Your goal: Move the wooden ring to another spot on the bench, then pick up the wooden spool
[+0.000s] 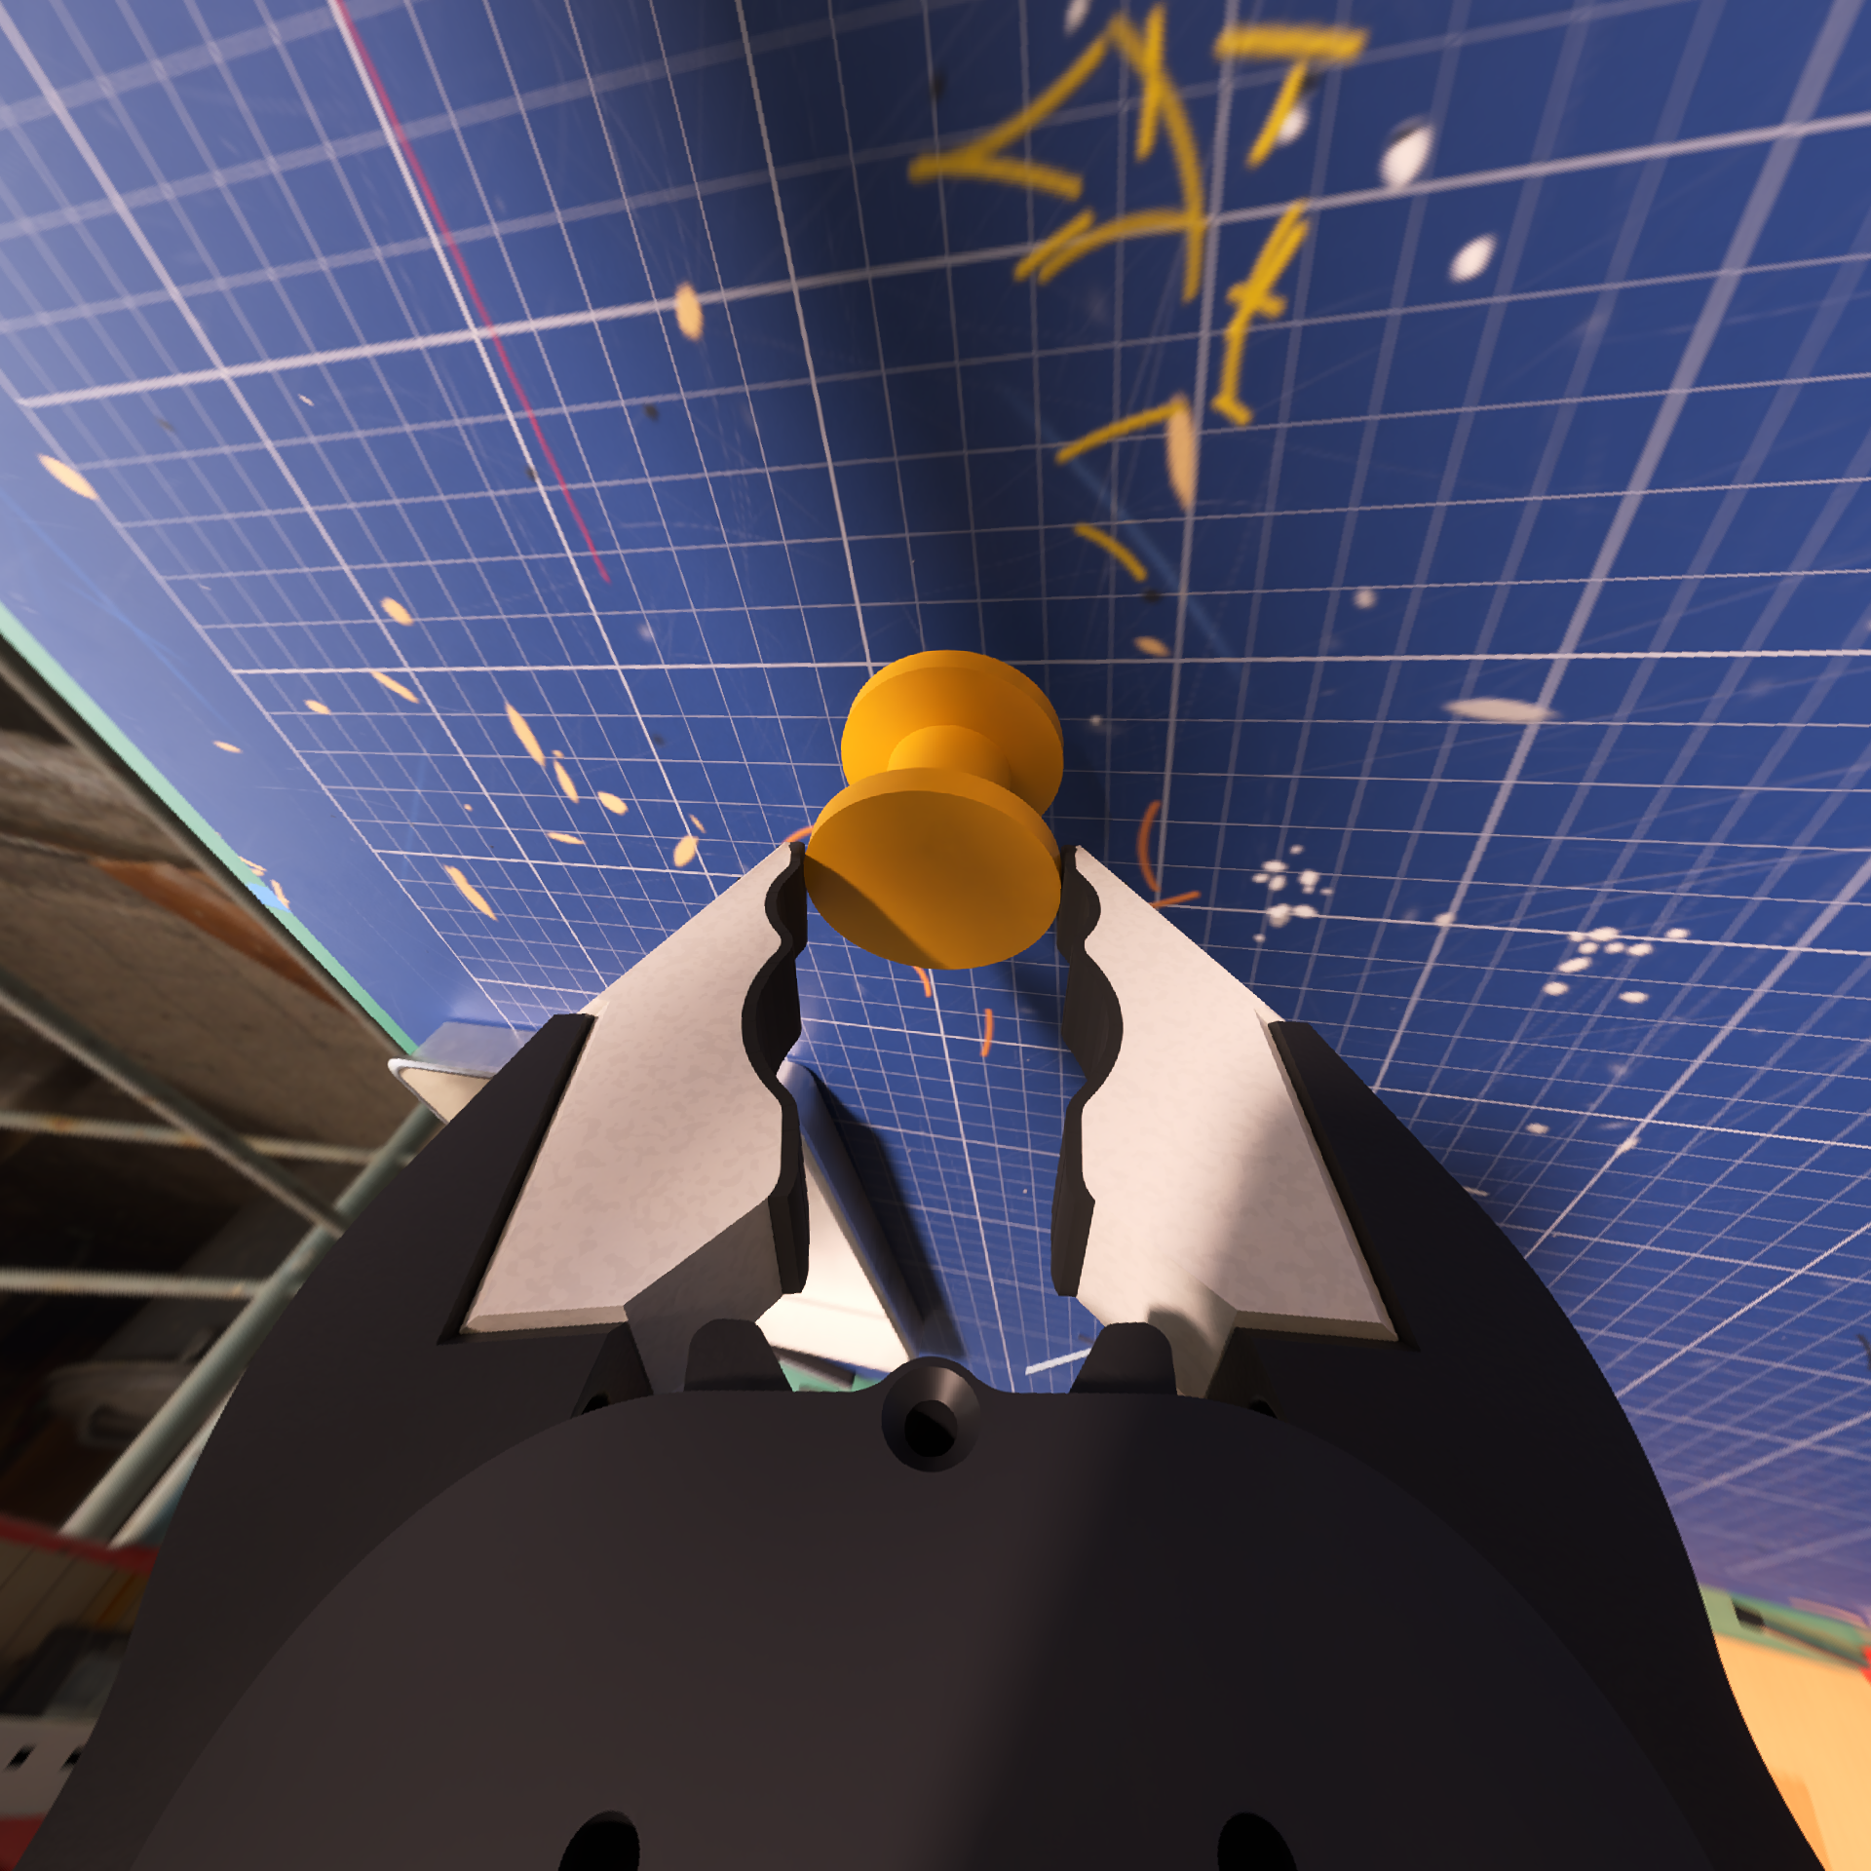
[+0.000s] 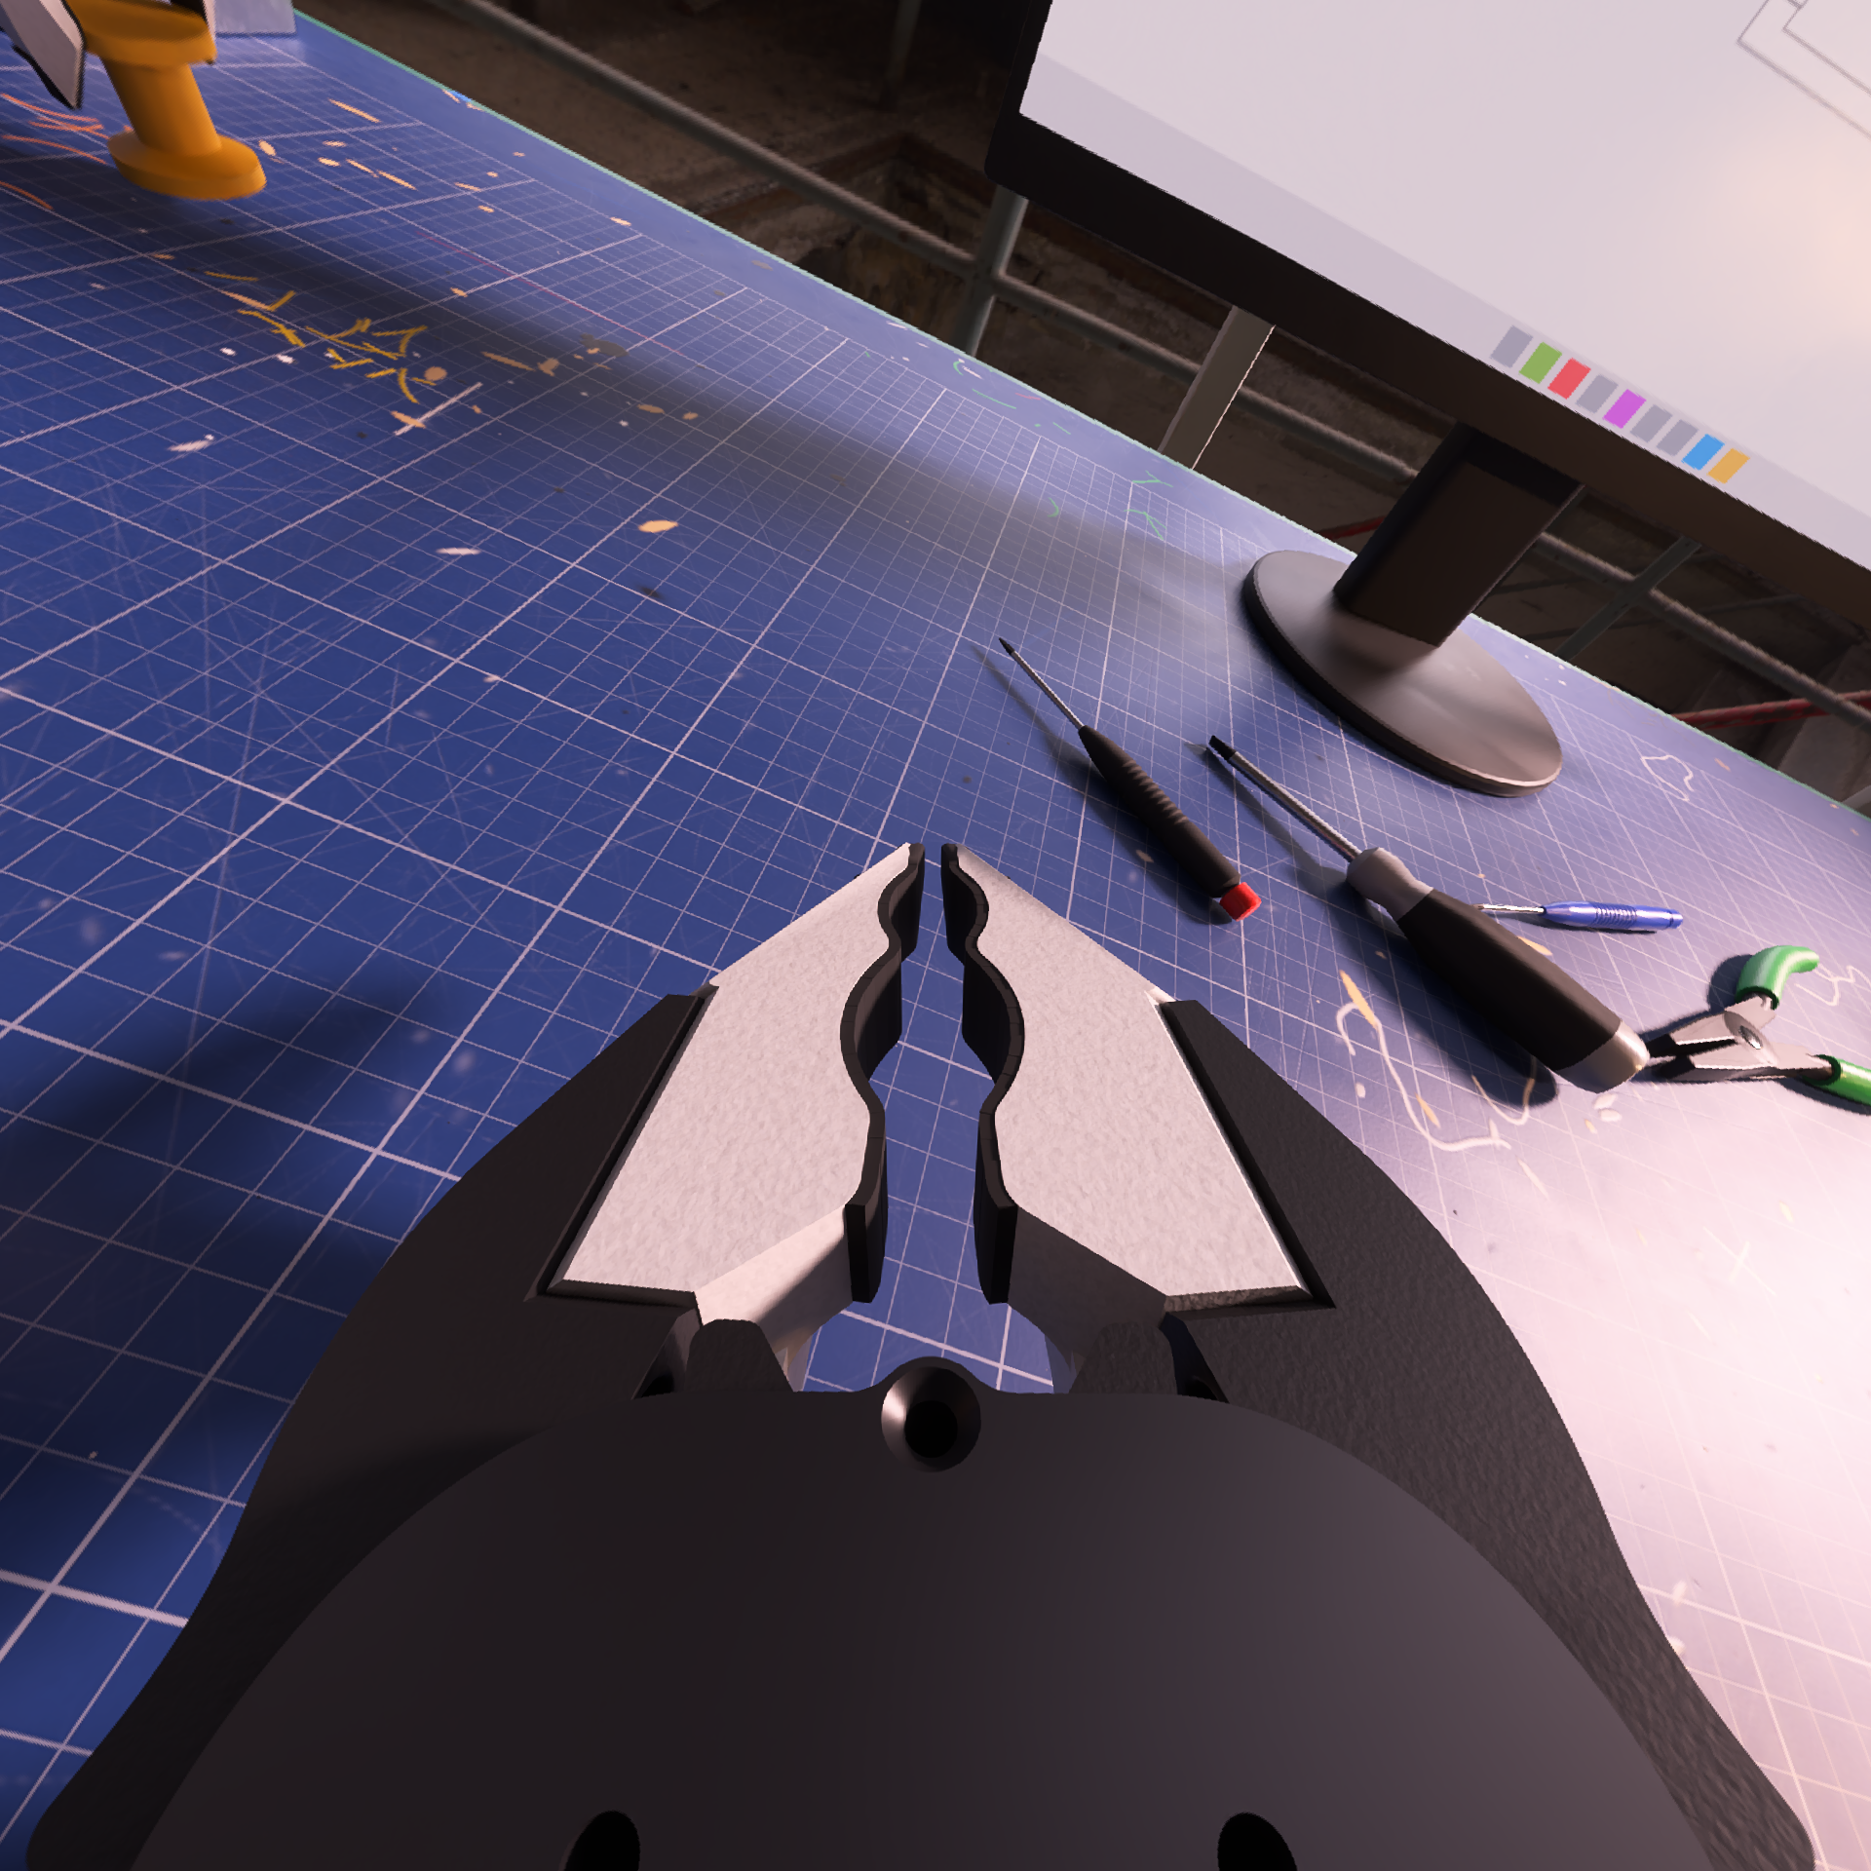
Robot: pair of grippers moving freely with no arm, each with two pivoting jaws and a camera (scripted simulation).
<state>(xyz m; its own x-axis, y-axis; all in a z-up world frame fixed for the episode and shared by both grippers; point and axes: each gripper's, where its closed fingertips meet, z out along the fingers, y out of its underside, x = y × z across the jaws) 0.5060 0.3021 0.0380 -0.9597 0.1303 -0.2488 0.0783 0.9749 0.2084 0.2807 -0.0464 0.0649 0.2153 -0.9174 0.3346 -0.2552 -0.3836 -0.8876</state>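
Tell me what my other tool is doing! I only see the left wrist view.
Observer: The right tool is shut and empty. It is over the mat, far from your spool.
Operator: Is there stuff near it?
Observer: Yes. A thin screwdriver and a bigger screwdriver lie on the mat beside it, with green pliers past them.
Operator: What's behind those?
Observer: A monitor stands on a round base at the far edge of the mat.
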